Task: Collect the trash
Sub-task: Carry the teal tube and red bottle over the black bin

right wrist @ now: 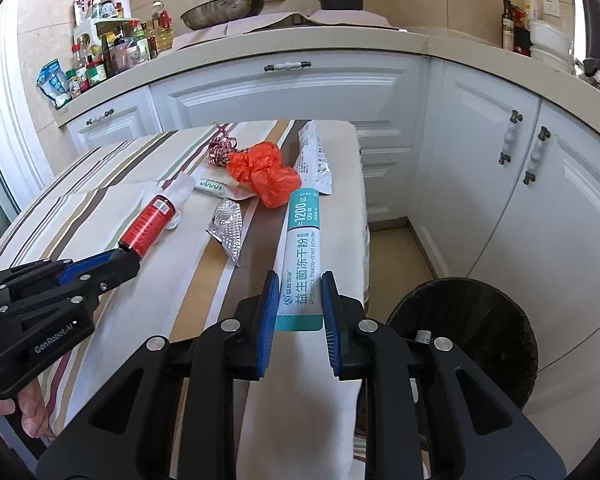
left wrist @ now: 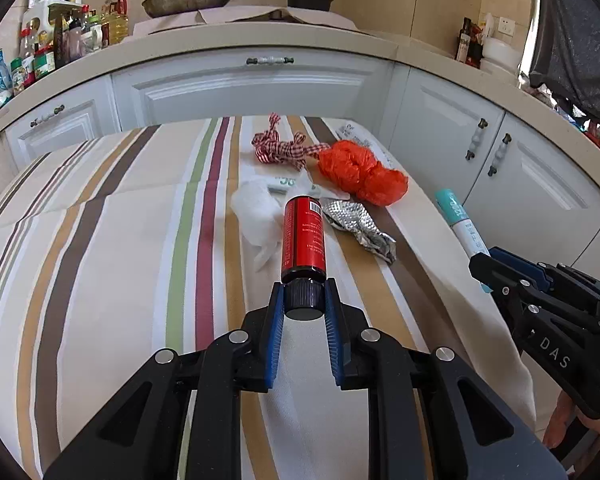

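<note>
My left gripper (left wrist: 304, 296) is shut on the black cap of a small red bottle (left wrist: 303, 236), which points away from me just above the striped tablecloth (left wrist: 112, 240). The same red bottle (right wrist: 150, 225) and left gripper (right wrist: 130, 258) show at the left of the right wrist view. My right gripper (right wrist: 300, 300) is shut on the near end of a long white and teal powder sachet (right wrist: 302, 256), held over the table's right side. That sachet (left wrist: 462, 226) pokes out of the right gripper (left wrist: 480, 264) in the left wrist view.
On the cloth lie a crumpled orange bag (left wrist: 360, 170), a checked red ribbon (left wrist: 284, 148), a silver foil wrapper (left wrist: 360, 228), clear plastic (left wrist: 256, 216) and a white packet (right wrist: 314, 156). A black bin (right wrist: 466, 336) stands on the floor at the right. White cabinets (left wrist: 252, 88) ring the table.
</note>
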A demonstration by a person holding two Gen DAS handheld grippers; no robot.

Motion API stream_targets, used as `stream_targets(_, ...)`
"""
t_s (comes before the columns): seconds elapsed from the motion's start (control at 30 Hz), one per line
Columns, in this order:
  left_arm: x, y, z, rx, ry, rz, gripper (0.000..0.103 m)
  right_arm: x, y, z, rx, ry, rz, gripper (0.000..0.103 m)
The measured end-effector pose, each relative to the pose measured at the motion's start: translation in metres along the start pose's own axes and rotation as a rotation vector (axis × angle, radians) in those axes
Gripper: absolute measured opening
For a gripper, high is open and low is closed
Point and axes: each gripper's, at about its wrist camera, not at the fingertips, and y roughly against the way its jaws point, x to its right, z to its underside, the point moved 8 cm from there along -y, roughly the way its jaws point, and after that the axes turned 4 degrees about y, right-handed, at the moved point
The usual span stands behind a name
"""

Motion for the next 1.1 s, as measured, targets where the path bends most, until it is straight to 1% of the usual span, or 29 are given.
stream_targets(0.23,0.012,0.021,-0.006,0.056,-0.017,0.012,0.021,0.020,0.024,0.000,0.040,-0.025,0.048,0.021)
stream_targets(0.37,0.027,0.027,-0.008,0.072,-0.031,0.034,0.021,0.036,0.037,0.003,0.057,-0.048,0.083,0.021)
stream_targets(0.57,0.068,0.028,-0.008,0.075,-0.081,0.094,0.021,0.075,0.059,0.014,0.079,-0.095,0.155,0.021)
stream_targets(0.77,0.122,0.020,-0.003,0.071,-0.147,0.164,0.021,0.119,0.077,0.027,0.092,-0.142,0.230,0.021)
stream_targets(0.9,0.156,0.013,0.002,0.067,-0.191,0.194,0.021,0.147,0.083,0.037,0.092,-0.171,0.267,0.021)
stream_targets(1.1,0.191,0.001,0.010,0.041,-0.232,0.227,0.021,0.173,0.083,0.053,0.078,-0.200,0.293,0.021)
